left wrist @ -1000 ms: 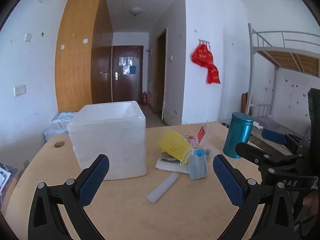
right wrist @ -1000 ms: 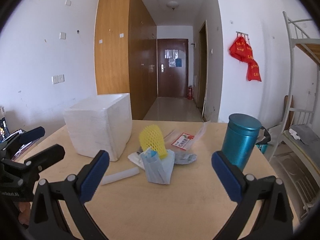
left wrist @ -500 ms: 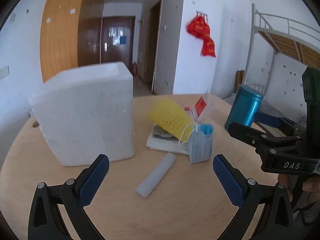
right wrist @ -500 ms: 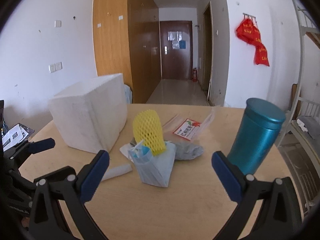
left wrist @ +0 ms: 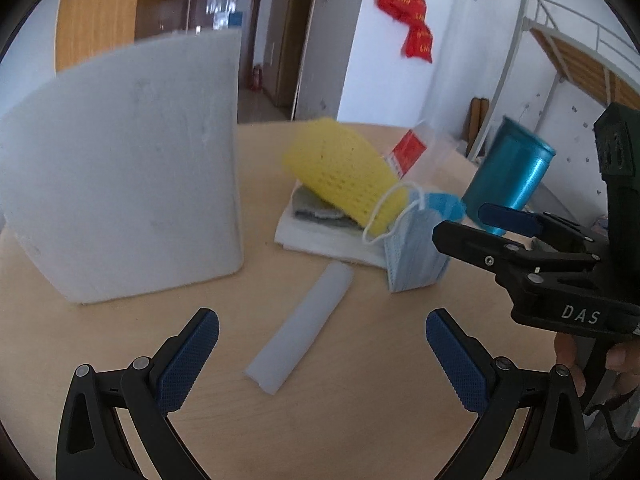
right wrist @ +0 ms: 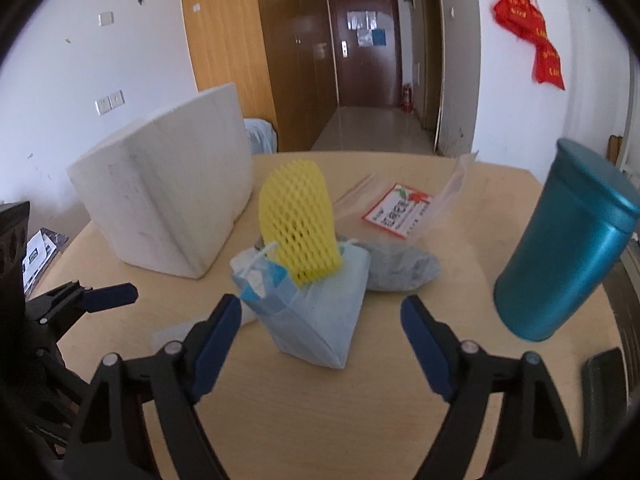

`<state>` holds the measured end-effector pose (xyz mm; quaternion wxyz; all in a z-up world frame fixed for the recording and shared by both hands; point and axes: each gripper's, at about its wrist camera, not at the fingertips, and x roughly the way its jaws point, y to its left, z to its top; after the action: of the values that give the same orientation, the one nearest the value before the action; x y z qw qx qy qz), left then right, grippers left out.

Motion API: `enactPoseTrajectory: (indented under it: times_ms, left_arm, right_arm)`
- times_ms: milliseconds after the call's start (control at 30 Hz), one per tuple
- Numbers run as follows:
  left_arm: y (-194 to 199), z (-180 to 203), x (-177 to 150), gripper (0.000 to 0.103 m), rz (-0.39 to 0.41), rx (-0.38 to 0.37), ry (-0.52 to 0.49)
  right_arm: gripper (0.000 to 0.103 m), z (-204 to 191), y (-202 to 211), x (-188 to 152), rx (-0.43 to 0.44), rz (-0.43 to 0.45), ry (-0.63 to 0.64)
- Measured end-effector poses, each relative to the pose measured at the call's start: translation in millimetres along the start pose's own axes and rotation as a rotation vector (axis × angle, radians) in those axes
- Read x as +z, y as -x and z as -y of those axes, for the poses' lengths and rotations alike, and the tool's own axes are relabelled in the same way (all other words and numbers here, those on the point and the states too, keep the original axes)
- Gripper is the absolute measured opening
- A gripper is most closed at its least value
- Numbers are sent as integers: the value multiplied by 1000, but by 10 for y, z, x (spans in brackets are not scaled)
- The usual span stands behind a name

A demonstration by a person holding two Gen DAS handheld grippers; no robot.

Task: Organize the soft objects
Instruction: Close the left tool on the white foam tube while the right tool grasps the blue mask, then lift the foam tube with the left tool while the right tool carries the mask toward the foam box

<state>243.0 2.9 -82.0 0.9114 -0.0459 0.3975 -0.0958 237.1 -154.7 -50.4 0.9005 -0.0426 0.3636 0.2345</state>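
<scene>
A white foam strip lies on the wooden table, just ahead of my open, empty left gripper. Behind it is a pile: a yellow foam net, a blue face mask, a grey cloth and a white pad. A white foam box stands at the left. In the right wrist view my open, empty right gripper flanks the mask, with the net and grey cloth behind it and the box at the left.
A teal metal canister stands at the table's right; it also shows in the left wrist view. A clear bag with a red label lies behind the pile. The left gripper shows at the left of the right wrist view.
Both grippers have moved forward and down toward the table. The strip now lies close to the left gripper and the mask lies between the right gripper's fingers. Both stay open.
</scene>
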Motion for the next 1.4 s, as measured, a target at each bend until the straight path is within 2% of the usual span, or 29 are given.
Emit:
enactPoseTrajectory:
  times_ms: [200, 433, 567, 633, 800, 867, 933, 1033, 1133, 1233, 1400]
  left_arm:
    - [-103, 4, -6, 103, -35, 32, -10]
    - [-292, 22, 5, 97, -92, 42, -16]
    - [-346, -12, -26, 88, -121, 51, -7]
    - [-405, -34, -43, 84, -148, 57, -1]
    - [-426, 11, -67, 82, -152, 87, -33]
    - [-424, 30, -71, 74, -150, 104, -43]
    - [-424, 49, -74, 68, -149, 115, -53]
    - [-410, 73, -78, 56, -148, 142, -70]
    - [-373, 71, -74, 35, -144, 143, -70]
    - [-340, 36, -87, 28, -143, 138, -62]
    - [-246, 0, -126, 20, -134, 133, -60]
  right_arm:
    - [85, -33, -63, 24, -3, -25, 17]
    - [85, -61, -179, 32, -9, -55, 19]
    - [68, -83, -266, 40, -2, -84, 15]
    - [64, -65, -290, 39, 6, -93, 9]
    - [61, -54, -321, 46, 6, -103, 7]
    - [48, -45, -328, 43, 19, -111, 3]
    - [41, -41, -331, 39, 31, -118, -3]
    - [36, -53, -319, 52, 32, -116, 5]
    - [30, -52, -285, 26, 31, -110, 5]
    - [27, -45, -265, 21, 31, -112, 1]
    - [23, -48, -223, -19, 33, -99, -6]
